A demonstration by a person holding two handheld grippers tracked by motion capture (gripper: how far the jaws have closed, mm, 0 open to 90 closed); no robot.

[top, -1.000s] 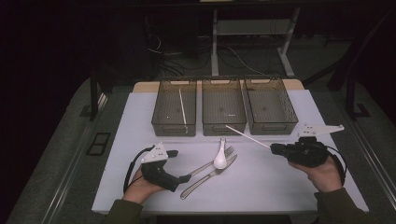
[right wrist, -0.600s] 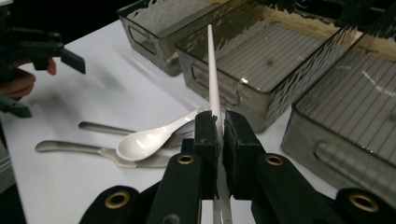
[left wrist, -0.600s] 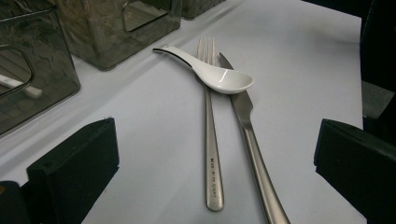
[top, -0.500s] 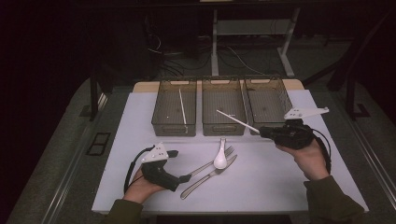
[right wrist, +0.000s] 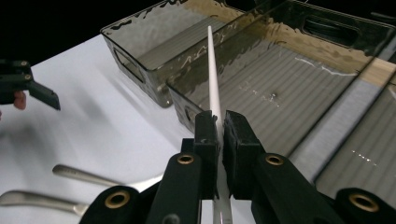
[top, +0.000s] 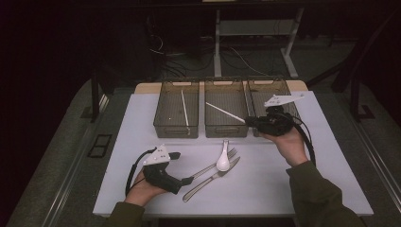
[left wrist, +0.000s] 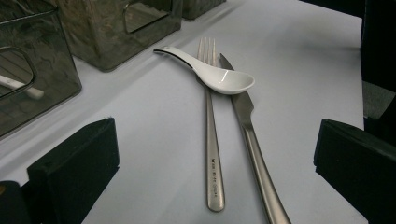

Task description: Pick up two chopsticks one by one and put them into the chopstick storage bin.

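The long white plastic chopstick (top: pixel 225 112) is clamped in the right gripper (top: pixel 249 122), jaws pinched tight on its near end, and the stick juts out ahead of them, tip slanting up and away over the middle smoky see-through plastic bin (top: pixel 226 130). From the right gripper view, the chopstick (right wrist: pixel 215 88) runs straight up from between the black pads (right wrist: pixel 205 135), with that middle bin (right wrist: pixel 261 79) spread just beyond and below the jaws. Another smoky bin sits further off to the gripper's left, and in the high view that left bin (top: pixel 176 127) has a second white chopstick (top: pixel 185 109) lying along its floor. The third bin (top: pixel 265 90) lies right under the hand holding the gripper.

Over to the left gripper (top: pixel 187 180), resting low on the white table top (top: pixel 293 198): its jaws stand wide apart, nothing between them. Just ahead of those jaws lie a steel fork (left wrist: pixel 212 140) and a steel table knife (left wrist: pixel 254 149) side by side, handles pointing back at the gripper. A white ceramic soup spoon (left wrist: pixel 219 77) lies across both, at their far ends, bowl toward the knife side.
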